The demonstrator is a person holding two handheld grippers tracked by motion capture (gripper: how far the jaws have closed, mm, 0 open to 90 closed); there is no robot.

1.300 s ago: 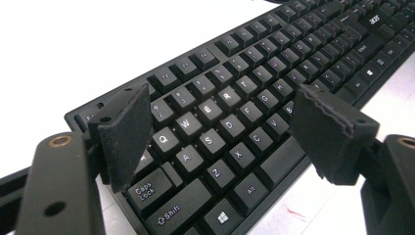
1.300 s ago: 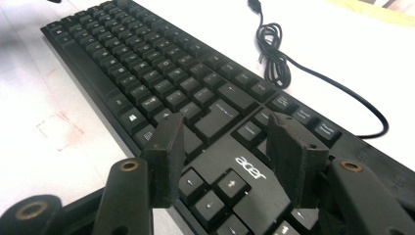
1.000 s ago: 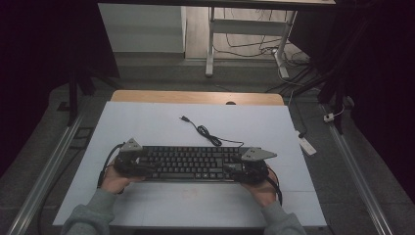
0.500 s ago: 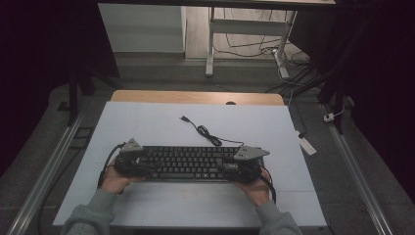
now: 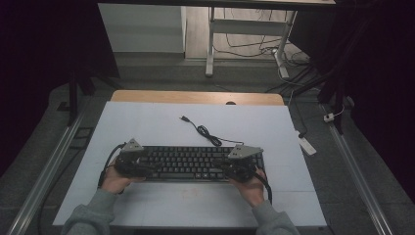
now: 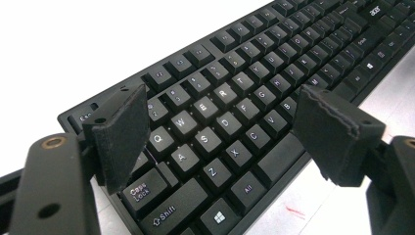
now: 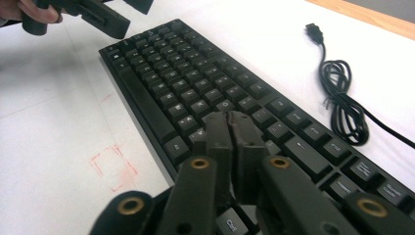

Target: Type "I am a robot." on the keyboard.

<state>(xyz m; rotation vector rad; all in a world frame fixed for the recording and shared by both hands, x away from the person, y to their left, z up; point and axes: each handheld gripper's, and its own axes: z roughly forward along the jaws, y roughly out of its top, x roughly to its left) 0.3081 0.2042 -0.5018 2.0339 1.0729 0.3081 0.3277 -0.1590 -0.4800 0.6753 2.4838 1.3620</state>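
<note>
A lab or test room set up for recording: a white-topped table (image 5: 147,122) stands in a dim space between metal rails (image 5: 44,171), with dark curtains at the sides, loose cables (image 5: 254,46) on the grey floor, a power strip (image 5: 307,145) and desk legs (image 5: 210,44) beyond.

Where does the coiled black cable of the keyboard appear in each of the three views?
High view: the coiled cable lies on the white table just behind the keyboard, centre.
Left gripper view: not in it.
Right gripper view: upper right, beyond the keys.
Shared landmark: the keyboard.
</note>
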